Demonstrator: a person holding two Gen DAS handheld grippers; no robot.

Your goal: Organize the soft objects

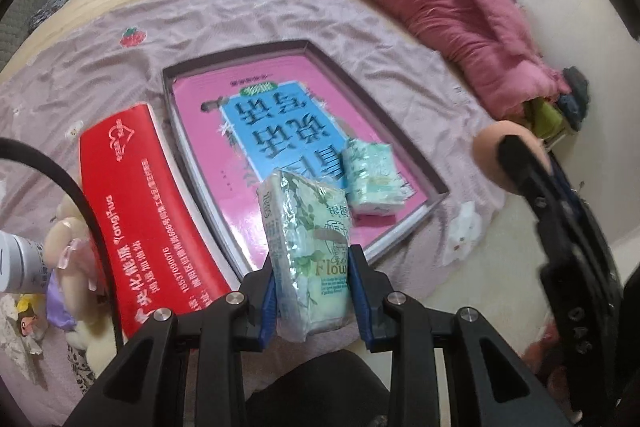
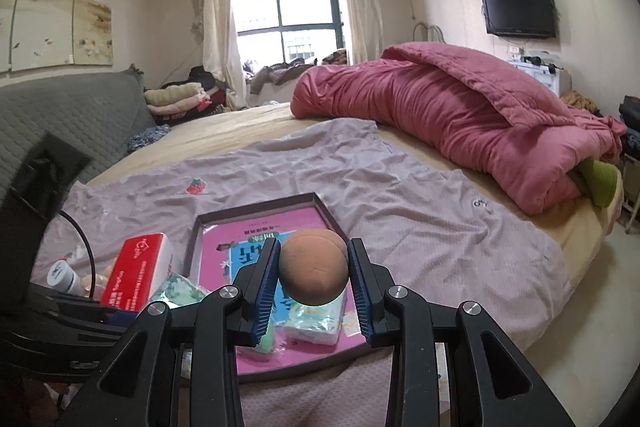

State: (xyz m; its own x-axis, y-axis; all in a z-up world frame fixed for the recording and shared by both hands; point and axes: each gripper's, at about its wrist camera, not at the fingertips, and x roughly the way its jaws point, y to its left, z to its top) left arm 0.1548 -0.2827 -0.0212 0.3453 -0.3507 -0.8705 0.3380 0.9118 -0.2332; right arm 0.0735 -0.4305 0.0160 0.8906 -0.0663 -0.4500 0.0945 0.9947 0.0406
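Left tongs [image 1: 312, 291] round tissue pack [image 1: 308, 259] — above tray [image 1: 436, 183]

The shallow dark-rimmed cardboard tray [image 1: 400, 131] with a pink printed floor lies open from above; only a small green-patterned tissue pack [image 1: 374, 177] fills its near right corner. A long red tissue box [image 1: 148, 211] stands close against its left rim, with plush toys [image 1: 68, 247] and a white bottle [image 1: 18, 259] crowding beyond. Wrinkled lilac sheet [image 2: 420, 195] is bare to the right, until the heaped pink quilt [image 2: 460, 115].
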